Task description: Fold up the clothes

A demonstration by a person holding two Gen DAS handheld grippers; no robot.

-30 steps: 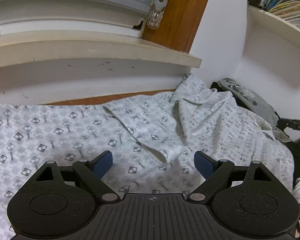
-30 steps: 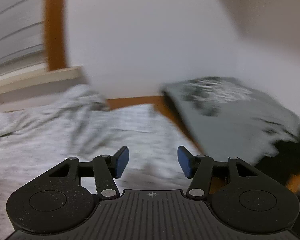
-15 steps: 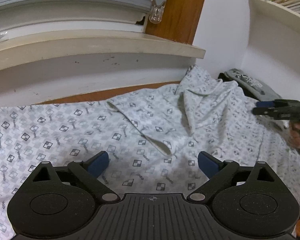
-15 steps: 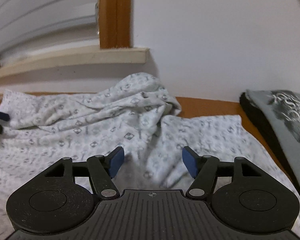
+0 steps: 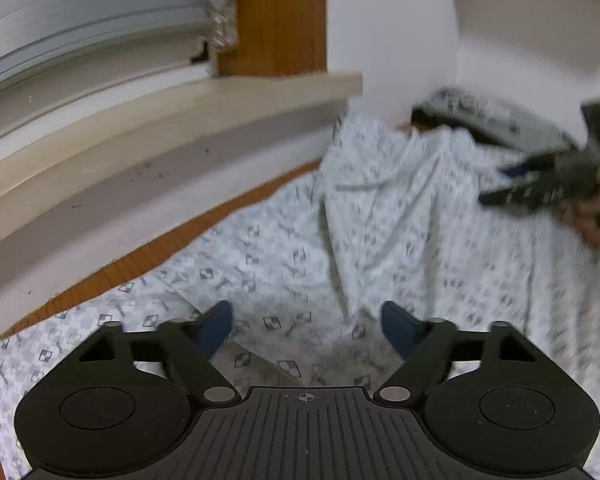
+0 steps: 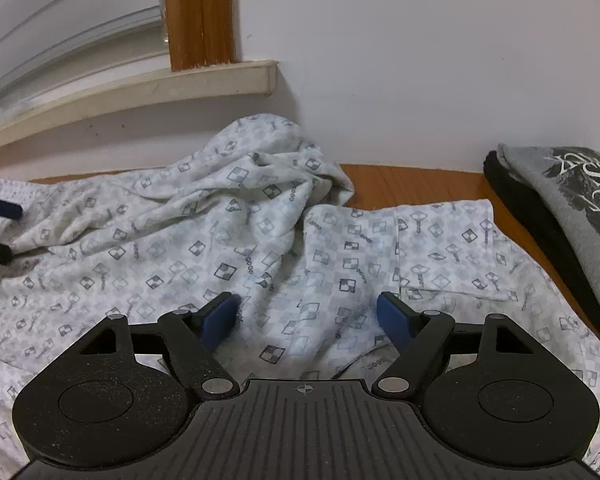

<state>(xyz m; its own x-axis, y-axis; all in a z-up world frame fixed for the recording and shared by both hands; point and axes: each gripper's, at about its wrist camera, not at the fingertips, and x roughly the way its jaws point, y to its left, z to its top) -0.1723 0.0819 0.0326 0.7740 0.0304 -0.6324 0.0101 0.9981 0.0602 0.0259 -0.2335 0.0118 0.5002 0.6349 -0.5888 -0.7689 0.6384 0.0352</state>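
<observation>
Left tool (image 5: pixel 306 326) closing, gripping nothing, hovering over white checker-print cotton garment (image 5: pixel 400 240). Right tool (image 6: pixel 306 316) opening, empty; garment (image 6: pixel 220 240) rumpling ahead on wooden bench (image 6: pixel 412 186).

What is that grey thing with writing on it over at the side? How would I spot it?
Find the wooden tabletop below the white wall. At its right end, past the crumpled white patterned garment, lies a folded grey garment on something black. It alone is plain grey with large white lettering, not small checked squares.
</observation>
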